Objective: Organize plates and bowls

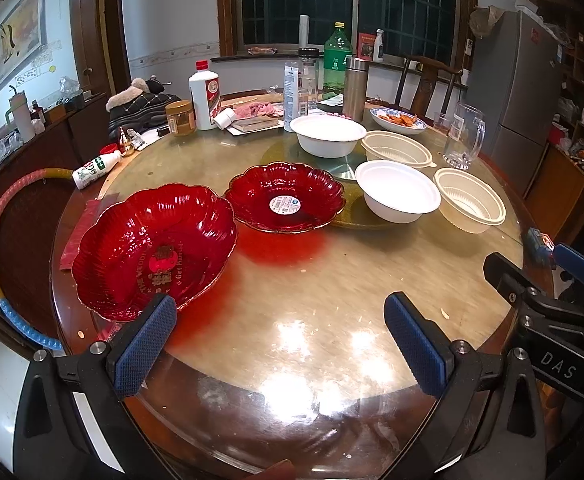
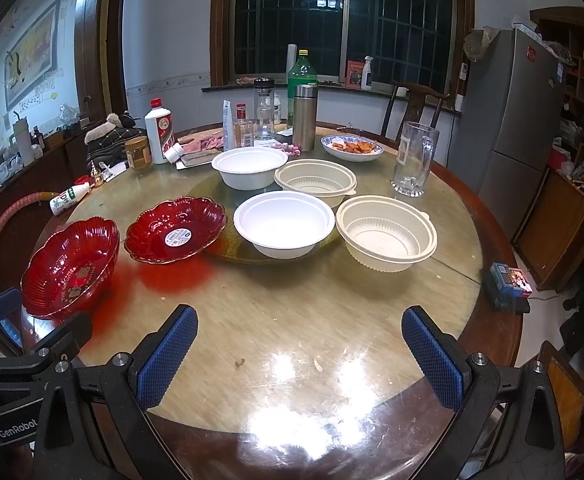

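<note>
on a round glass-topped worktop (image 2: 292, 320), two hand-held grippers hang wide apart and empty above the near edge.

the left hand-held gripper (image 1: 280, 320) sits just right of the near red plate (image 1: 152, 248); a second red plate (image 1: 286, 198) with a sticker lies just beyond it. the right hand-held gripper (image 2: 297, 332) faces bare glass. past it stand two white bowls (image 2: 284, 224) (image 2: 250, 168), with two cream bowls (image 2: 385, 232) (image 2: 315, 180) to their right. a glass mug (image 2: 413, 158) stands far right, bottles and a blue-rimmed dish of food (image 2: 351, 147) at the far side.
</note>
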A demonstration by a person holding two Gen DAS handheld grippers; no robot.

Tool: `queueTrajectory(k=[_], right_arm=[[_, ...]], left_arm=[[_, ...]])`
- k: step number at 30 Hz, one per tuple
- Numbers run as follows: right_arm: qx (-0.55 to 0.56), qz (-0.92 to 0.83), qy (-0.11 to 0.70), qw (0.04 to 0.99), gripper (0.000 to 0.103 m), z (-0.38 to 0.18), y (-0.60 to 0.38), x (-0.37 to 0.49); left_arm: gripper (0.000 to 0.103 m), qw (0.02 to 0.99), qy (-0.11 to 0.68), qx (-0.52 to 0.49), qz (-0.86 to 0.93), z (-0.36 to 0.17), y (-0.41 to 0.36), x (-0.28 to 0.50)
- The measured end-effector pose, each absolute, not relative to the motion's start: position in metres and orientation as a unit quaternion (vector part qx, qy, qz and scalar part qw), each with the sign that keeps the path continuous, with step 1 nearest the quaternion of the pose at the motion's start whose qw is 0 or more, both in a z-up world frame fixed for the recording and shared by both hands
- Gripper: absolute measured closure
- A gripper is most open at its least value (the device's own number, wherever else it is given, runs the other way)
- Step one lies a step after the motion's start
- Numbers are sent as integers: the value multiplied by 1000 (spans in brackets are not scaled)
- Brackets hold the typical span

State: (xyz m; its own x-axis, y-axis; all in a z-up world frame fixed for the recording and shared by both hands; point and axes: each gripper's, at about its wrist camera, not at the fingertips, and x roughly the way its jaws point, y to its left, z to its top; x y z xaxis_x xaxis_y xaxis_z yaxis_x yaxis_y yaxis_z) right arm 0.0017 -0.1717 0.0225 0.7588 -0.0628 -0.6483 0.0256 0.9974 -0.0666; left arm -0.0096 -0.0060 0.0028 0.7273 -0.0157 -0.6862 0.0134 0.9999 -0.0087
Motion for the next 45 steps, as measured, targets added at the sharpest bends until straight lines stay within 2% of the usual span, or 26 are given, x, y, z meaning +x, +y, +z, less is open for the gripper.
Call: queueTrajectory(k=[13, 21, 27, 30, 33, 35, 37, 38, 42, 43, 44, 45], right_arm=[[5, 17, 342, 940, 0, 23, -172, 2], [112, 150, 420, 888, 0, 4, -143, 44], [134, 215, 478, 841, 0, -20, -85, 79], [148, 236, 496, 822, 1, -32, -58, 98], [163, 249, 514, 805, 2, -45, -39, 119], [166, 246, 525, 797, 8, -52, -30, 132], [167, 241, 539, 790, 16, -60, -21, 142], [164, 238, 546, 787, 23, -65, -16, 147], [157, 229, 558, 782, 39, -77, -4, 159], [155, 229, 560, 781, 48, -79, -4, 159], [149, 227, 563, 781, 59, -82, 0, 161], [144, 225, 564, 782, 65, -83, 2, 163]], left_arm=[[0, 933, 359, -7, -34, 9, 8, -17], [0, 940, 331, -83, 10, 16, 111, -25], [0, 915, 361, -160, 76, -11, 188, -6], [7, 906, 369, -191, 84, -26, 204, 1], [23, 896, 398, -179, 79, -40, 206, 20], [36, 891, 418, -155, 80, -48, 203, 33], [43, 886, 432, -149, 79, -55, 203, 45], [44, 884, 434, -151, 80, -57, 205, 48], [48, 879, 445, -151, 82, -65, 208, 61], [57, 878, 449, -147, 83, -66, 207, 64], [71, 877, 451, -146, 83, -68, 207, 66], [74, 876, 453, -143, 85, -69, 206, 67]])
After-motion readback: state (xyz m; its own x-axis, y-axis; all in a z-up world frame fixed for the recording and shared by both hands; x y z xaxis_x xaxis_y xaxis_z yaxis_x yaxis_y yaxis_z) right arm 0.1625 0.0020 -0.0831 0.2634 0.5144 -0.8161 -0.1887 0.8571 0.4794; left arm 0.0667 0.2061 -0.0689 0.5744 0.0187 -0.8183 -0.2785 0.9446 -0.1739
